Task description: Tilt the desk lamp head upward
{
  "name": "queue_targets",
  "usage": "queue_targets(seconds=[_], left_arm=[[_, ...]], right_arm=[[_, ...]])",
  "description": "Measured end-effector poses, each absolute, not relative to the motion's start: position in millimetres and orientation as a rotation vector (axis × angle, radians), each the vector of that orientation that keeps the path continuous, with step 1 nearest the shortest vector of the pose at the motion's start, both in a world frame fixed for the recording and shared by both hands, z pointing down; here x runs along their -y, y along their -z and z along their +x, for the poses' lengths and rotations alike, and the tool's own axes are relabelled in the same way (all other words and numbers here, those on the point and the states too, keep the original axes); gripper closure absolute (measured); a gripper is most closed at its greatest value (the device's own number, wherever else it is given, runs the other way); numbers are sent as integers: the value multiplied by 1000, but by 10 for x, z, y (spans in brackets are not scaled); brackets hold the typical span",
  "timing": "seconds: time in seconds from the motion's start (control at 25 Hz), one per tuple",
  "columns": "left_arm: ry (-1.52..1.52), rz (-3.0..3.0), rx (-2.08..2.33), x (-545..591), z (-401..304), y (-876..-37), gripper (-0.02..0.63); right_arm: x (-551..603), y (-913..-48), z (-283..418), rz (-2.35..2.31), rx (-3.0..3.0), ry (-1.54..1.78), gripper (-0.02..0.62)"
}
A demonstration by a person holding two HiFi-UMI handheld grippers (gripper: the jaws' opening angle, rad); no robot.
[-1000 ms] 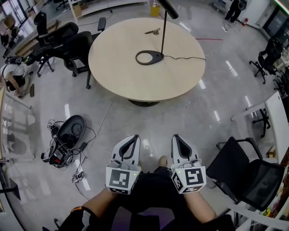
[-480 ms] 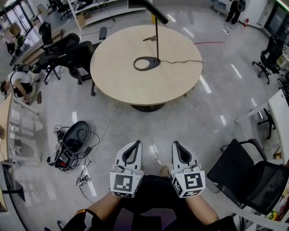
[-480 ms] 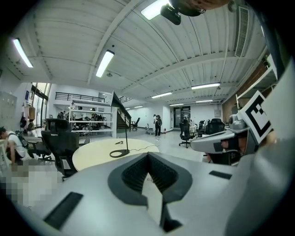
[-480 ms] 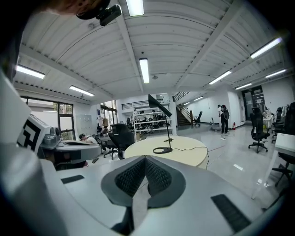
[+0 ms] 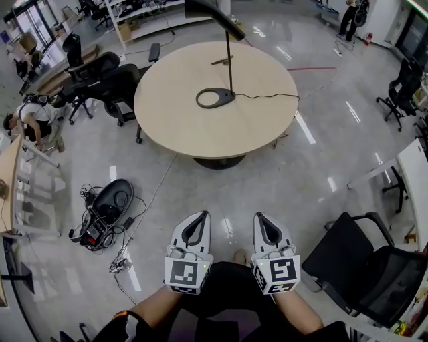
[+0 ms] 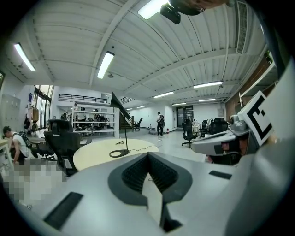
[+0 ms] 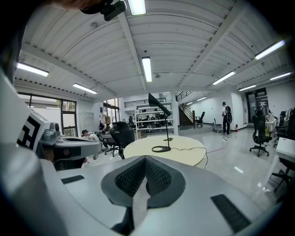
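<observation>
Holding my left gripper (image 5: 199,216) and right gripper (image 5: 262,217) pressed together and empty, I am facing the desk lamp (image 5: 227,95) on the distant round table (image 5: 180,123).

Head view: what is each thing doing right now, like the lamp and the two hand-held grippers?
Desk lamp: standing upright on the round table, untouched.
Lamp head: slanted downward, not yet tilted up.
Cord: lying across the tabletop, off the right edge.
Left hand-held gripper: shut, empty, far from the lamp.
Right hand-held gripper: shut, empty, far from the lamp.
Black chair: empty.
</observation>
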State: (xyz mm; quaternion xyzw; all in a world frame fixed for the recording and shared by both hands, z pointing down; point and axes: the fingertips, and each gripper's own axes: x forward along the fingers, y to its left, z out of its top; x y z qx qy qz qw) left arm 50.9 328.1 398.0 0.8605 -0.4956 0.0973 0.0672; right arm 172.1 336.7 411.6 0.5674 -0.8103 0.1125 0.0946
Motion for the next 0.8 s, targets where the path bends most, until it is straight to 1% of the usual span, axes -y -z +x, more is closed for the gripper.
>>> queue_targets(seconds=[0.8], left_arm=[[-291, 2604, 1498, -3329, 416, -3935, 560]], right_arm=[[-3418, -4081, 1595, 1665, 2414, -334, 581]])
